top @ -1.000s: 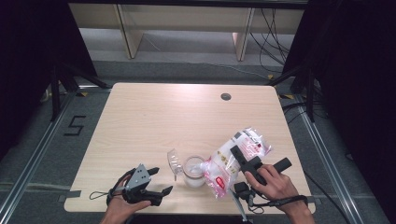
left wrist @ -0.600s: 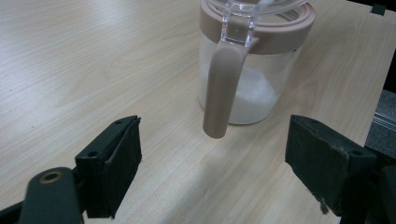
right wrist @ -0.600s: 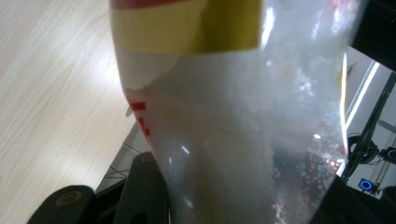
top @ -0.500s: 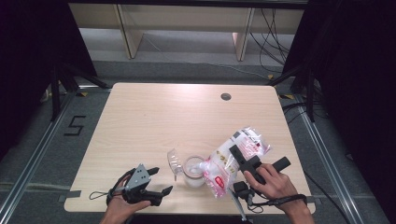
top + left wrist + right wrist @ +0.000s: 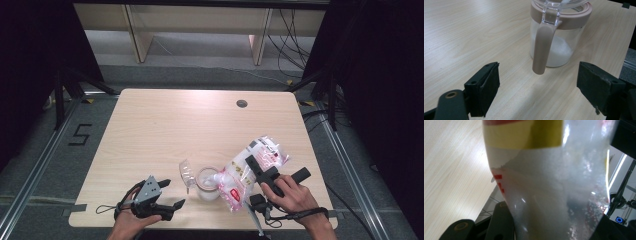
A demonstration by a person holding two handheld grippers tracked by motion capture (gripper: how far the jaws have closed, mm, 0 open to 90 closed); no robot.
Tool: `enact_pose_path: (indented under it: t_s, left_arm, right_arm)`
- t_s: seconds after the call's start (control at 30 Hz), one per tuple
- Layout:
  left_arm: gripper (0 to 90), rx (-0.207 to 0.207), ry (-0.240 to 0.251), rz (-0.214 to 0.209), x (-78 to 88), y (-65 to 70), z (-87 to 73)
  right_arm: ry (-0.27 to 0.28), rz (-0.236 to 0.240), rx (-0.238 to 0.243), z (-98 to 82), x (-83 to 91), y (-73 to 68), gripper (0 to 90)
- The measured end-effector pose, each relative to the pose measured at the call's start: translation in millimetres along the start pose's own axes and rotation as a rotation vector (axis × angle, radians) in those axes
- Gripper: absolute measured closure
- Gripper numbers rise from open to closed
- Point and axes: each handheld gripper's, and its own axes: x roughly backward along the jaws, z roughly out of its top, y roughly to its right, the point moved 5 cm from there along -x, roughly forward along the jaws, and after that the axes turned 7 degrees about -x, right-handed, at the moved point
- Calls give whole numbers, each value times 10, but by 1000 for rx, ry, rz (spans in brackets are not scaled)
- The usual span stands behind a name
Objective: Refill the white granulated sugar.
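A clear jar [image 5: 206, 184] with a pink rim and a pink handle [image 5: 541, 47] stands near the table's front edge, its clear lid [image 5: 186, 174] flipped open to the left. White granules fill its lower part [image 5: 557, 53]. A plastic bag of white granules [image 5: 247, 170] with red and yellow print leans down-left, its lower end at the jar's mouth. My right gripper [image 5: 254, 164] is shut on that bag [image 5: 544, 182]. My left gripper [image 5: 172, 194] rests low at the front left, open, pointing at the jar with its jaws [image 5: 539, 92] apart and nothing between them.
The light wooden table [image 5: 175, 125] has a round cable hole [image 5: 242, 103] at the back right. Wooden shelf legs [image 5: 132, 30] stand beyond it. Dark stands and cables flank both sides, and a floor mark "5" [image 5: 80, 134] lies left.
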Motion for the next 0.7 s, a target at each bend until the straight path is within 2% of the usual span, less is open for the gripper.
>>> enact_pose_path:
  t_s: [0.07,0.17,0.33,0.7]
  left_arm:
    - [180,2,5,-7,-4,1,1]
    - [180,2,5,-6,-5,1,0]
    - [180,1,5,-6,-2,1,1]
    - [180,0,5,-5,-3,0,1]
  right_arm:
    - [9,-2,15,6,-5,12,635]
    - [0,-2,2,2,4,4,636]
    - [9,-10,18,8,1,20,637]
    - [6,-12,22,-2,6,28,648]
